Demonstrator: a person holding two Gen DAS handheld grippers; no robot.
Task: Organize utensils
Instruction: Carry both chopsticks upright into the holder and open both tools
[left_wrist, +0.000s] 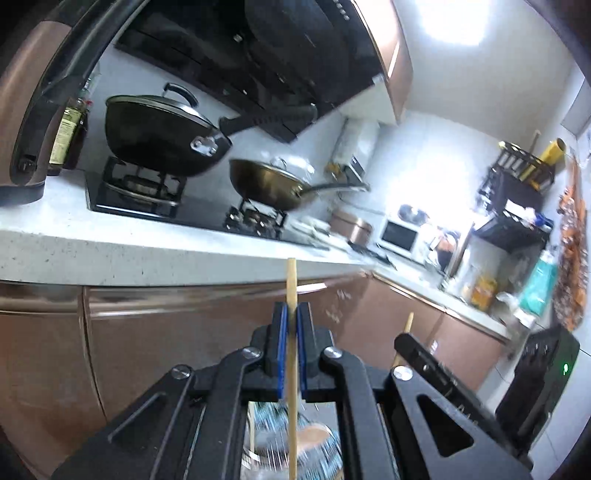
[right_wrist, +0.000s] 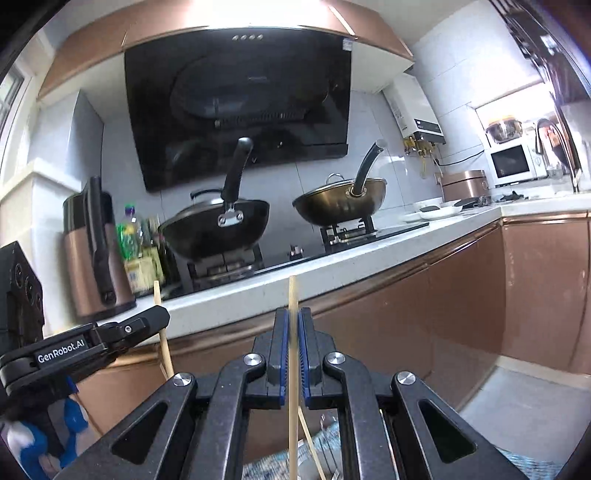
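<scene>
Left hand-held gripper (left_wrist: 291, 321) is clamped on a wooden chopstick (left_wrist: 291, 291), held upright between the blue pads; right hand-held gripper (right_wrist: 292, 326) is likewise clamped on a second chopstick (right_wrist: 292, 302), also upright. Both utensils are held in the air in front of the cabinet doors, below the edge of the surface (right_wrist: 332, 266) that carries the stove and two pans, and touch nothing else in view. Judgement: pick-up is complete for both, placement is outstanding; a blurred container shows below the jaws but cannot be identified
</scene>
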